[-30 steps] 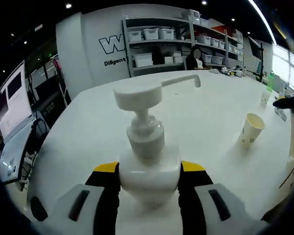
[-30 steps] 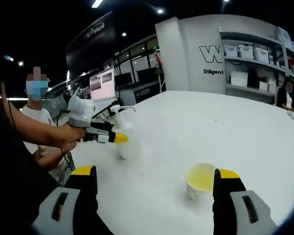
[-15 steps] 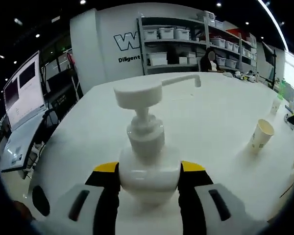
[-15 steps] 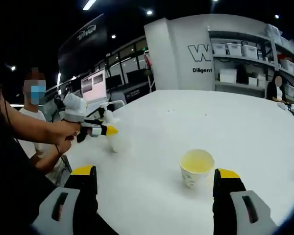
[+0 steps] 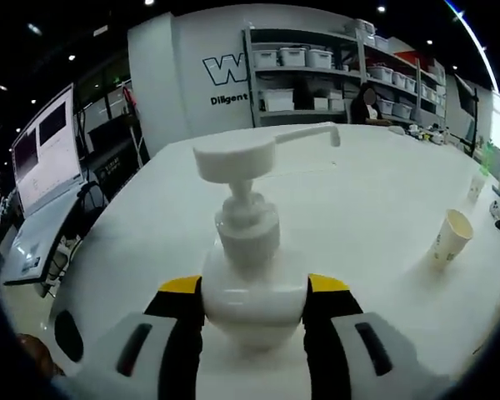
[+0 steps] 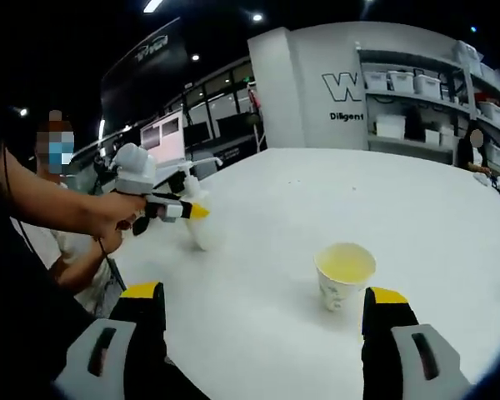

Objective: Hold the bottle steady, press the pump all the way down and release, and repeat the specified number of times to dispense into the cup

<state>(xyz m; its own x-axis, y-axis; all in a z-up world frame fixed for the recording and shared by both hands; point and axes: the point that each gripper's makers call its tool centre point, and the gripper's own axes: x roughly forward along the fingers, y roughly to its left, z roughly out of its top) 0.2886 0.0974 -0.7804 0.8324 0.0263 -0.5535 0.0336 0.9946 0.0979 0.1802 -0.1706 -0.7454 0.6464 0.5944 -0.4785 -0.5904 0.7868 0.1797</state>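
Right gripper view: cup (image 6: 345,273) nearer right fingers (image 6: 382,310) than before

Lab or workshop hall, storage shelves (image 5: 317,79) with bins, monitor (image 5: 42,150), wide white table (image 6: 333,208)

Illumination is supplied by small ceiling spotlights (image 5: 71,57) and a strip light (image 6: 152,6) set against a dark ceiling; the white table (image 5: 375,192) is rendered bright and evenly lit; soft shadows are cast beside the cup (image 6: 344,274); straight lines are bowed towards the edges; distant shelving (image 5: 308,79) is slightly softened.
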